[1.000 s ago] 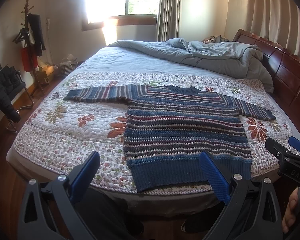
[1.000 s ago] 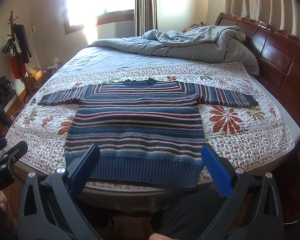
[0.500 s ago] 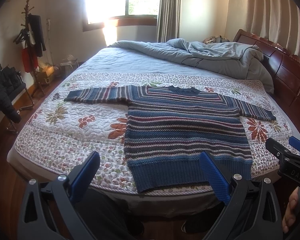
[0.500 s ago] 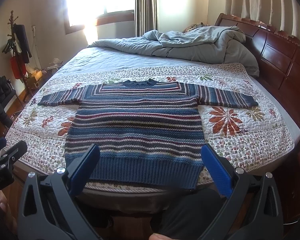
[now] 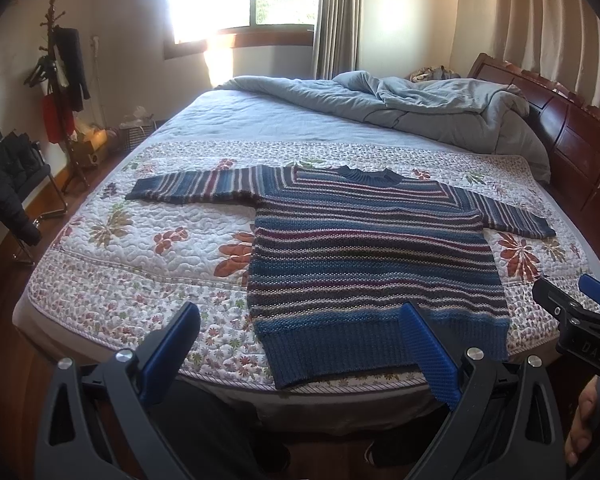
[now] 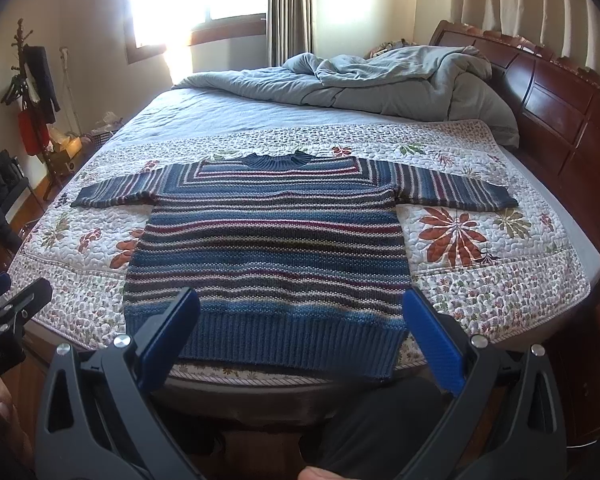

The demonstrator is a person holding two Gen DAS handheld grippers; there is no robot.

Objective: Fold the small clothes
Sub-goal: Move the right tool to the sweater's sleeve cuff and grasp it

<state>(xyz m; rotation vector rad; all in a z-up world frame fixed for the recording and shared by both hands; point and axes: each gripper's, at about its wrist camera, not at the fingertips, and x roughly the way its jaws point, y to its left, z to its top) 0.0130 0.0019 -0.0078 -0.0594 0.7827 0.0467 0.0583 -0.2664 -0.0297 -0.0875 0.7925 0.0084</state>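
A blue striped knit sweater [image 5: 364,248] [image 6: 268,240] lies flat on the floral quilt [image 5: 140,264] [image 6: 480,280], both sleeves spread out, its ribbed hem toward me at the bed's near edge. My left gripper [image 5: 300,320] hangs open above the hem's left part, with nothing between its blue pads. My right gripper [image 6: 300,312] is open too, centred over the hem and held short of the cloth. In the left wrist view the right gripper [image 5: 572,304] shows at the far right, and in the right wrist view the left gripper [image 6: 16,304] shows at the far left.
A rumpled grey duvet [image 5: 420,108] [image 6: 380,84] is piled at the far side of the bed. A dark wooden headboard [image 6: 560,96] runs along the right. A coat rack [image 5: 60,80] and a chair with dark clothes [image 5: 8,184] stand on the left. The person's legs [image 6: 360,432] are below the bed edge.
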